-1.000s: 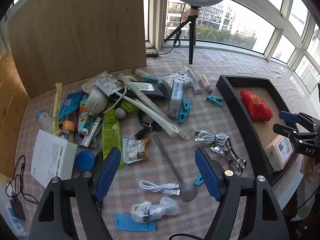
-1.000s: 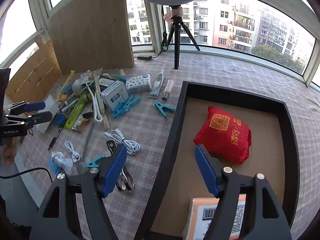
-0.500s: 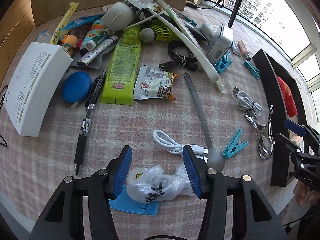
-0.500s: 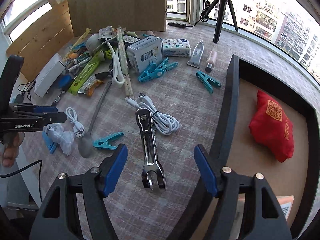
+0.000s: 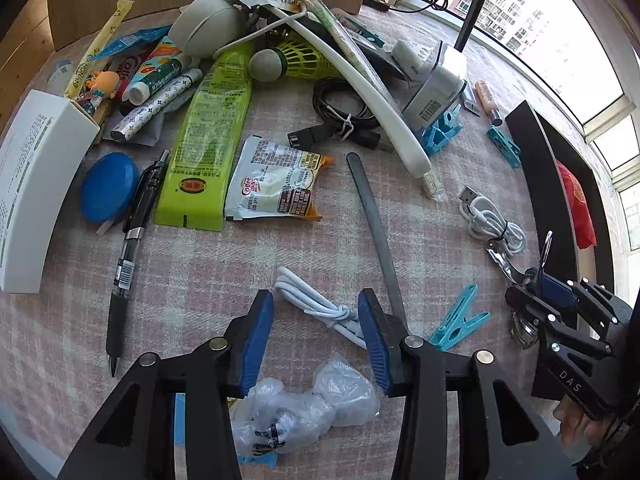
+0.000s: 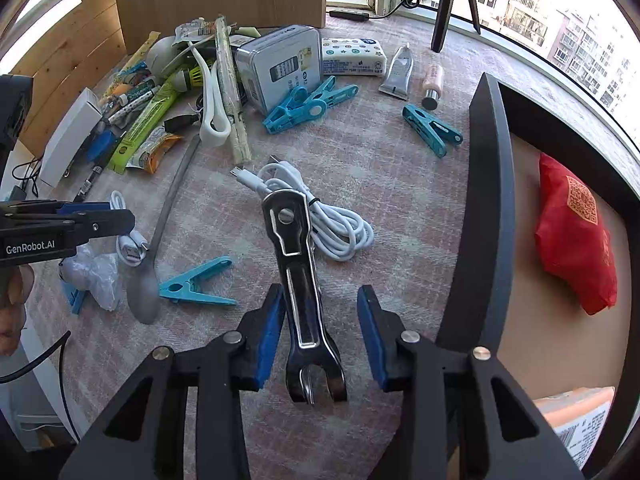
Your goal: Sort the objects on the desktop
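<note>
Two things only are lying in the black tray [image 6: 490, 200] so far, a red pouch [image 6: 574, 236] and an orange-edged box [image 6: 580, 420]; judging by the heap crowding the worktop [image 6: 380, 160], most of the sorting is waiting. The right tongs [image 6: 318, 336] are standing open, holding nothing, straddling the metal folding tool [image 6: 300, 280], its forked end lying between the pads. The left tongs [image 5: 316, 340] are gaping too, empty, hovering over the bundled white cable [image 5: 320, 304] with a crumpled plastic bag [image 5: 304, 408] just below.
</note>
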Available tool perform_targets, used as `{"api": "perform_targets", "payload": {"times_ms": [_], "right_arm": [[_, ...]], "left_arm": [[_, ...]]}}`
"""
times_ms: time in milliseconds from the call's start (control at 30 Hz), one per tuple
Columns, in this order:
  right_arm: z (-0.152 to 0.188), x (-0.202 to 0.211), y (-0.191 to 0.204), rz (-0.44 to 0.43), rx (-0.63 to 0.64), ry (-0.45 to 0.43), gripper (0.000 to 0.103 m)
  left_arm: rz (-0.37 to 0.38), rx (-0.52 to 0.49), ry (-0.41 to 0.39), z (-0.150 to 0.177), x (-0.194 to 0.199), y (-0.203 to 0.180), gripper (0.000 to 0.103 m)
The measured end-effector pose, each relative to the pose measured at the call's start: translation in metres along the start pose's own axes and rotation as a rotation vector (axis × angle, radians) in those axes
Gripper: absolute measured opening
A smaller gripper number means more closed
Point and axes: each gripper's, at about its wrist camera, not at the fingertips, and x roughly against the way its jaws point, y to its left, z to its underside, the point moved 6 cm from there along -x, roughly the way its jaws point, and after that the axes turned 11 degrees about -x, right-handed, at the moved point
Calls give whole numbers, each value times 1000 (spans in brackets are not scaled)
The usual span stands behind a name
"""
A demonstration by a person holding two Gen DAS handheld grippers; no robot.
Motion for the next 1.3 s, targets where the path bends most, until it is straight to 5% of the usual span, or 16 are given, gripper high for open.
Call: {"api": "perform_targets", "payload": {"times_ms": [233,767,1067,1300], "right_arm": [[1,0,-2,-34,-57,-19,19],[-8,46,-29,-137,-189,-101,18],[-25,83,-68,-121,-275,-185,18],[-21,106,-128,-24,-370,-238,18]], "left_arm": [[-34,-15,-33,-13,-6,0,33],[42,37,-131,-18,41,13,31],[90,-77,-165,-47,53,-43,31],[154,-216,-172,-71,51,-121,31]]}}
